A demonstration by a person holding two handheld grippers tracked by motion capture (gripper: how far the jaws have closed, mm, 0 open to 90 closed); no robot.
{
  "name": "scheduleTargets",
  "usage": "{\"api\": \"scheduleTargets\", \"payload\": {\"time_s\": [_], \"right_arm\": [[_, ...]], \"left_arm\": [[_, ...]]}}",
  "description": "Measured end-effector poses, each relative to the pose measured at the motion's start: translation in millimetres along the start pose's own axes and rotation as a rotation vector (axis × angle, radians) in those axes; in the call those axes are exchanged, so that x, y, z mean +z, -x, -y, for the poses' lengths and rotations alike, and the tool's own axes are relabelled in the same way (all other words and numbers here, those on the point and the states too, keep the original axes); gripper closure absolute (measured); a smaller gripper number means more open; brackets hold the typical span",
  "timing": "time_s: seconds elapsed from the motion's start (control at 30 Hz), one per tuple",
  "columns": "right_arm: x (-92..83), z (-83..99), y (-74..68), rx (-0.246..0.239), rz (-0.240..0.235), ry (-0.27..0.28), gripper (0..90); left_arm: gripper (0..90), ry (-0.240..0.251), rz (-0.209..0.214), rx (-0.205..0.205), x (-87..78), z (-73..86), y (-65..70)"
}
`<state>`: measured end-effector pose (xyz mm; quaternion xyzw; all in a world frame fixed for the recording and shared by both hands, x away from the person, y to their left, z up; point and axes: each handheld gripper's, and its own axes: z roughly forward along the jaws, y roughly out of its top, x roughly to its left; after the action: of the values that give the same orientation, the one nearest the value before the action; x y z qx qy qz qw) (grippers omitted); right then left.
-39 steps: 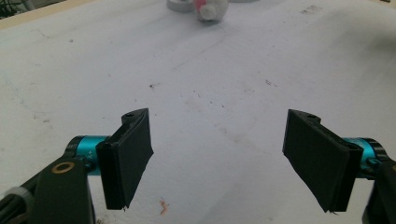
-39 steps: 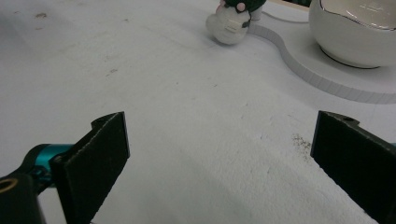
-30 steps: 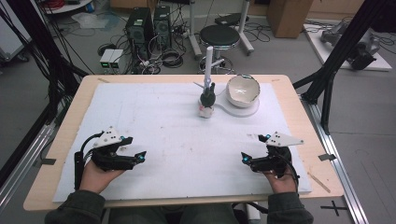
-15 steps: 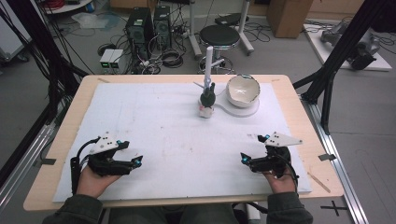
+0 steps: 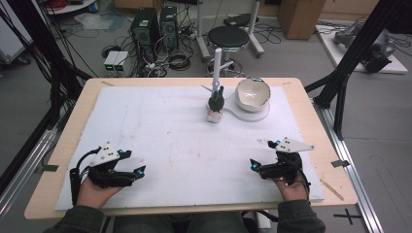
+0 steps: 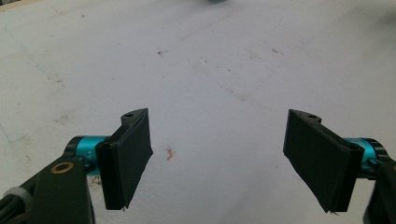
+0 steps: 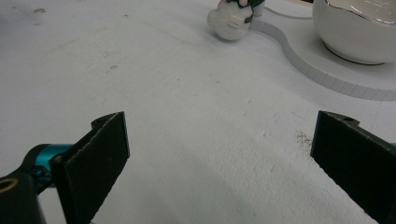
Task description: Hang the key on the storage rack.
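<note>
Jaws spread, both grippers empty, resting near table edge.
Right gripper (image 5: 256,166) should approach the toy (image 5: 215,103) low, squarely; left gripper (image 5: 137,171) waits.

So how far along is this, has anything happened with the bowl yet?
Nothing looks done. The bowl sits on its white mat beside a small toy. Both the left gripper and right gripper rest open and empty at the near edge, far from them. Reaching and grasping remain.
</note>
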<state>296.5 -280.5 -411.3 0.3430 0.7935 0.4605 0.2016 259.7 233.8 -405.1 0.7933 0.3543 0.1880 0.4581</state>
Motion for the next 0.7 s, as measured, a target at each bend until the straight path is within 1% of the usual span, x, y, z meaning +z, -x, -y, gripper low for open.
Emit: {"api": "scheduleTargets", "payload": {"time_s": [0.2, 0.37, 0.47, 0.63, 0.7], "right_arm": [[0.6, 0.2, 0.3, -0.004, 0.0, -0.002, 3.5], [1.6, 0.5, 0.7, -0.007, 0.0, -0.007, 3.5], [2.1, 0.8, 0.3, -0.001, -0.004, -0.01, 3.4], [3.0, 1.4, 0.7, -0.002, -0.007, -0.012, 3.4], [2.7, 1.8, 0.4, 0.003, -0.008, -0.018, 3.4]], "left_arm": [[23.7, -0.005, -0.005, 0.0, -2.5, 4.4, 0.4], [23.6, 0.001, -0.012, 0.002, -5.0, 8.0, 0.1], [23.6, 0.006, -0.019, 0.0, -7.3, 10.3, 0.5], [23.6, 0.009, -0.015, -0.006, -11.3, 14.1, -0.9], [23.6, 0.011, -0.018, -0.002, -12.6, 15.7, -1.6]]}}
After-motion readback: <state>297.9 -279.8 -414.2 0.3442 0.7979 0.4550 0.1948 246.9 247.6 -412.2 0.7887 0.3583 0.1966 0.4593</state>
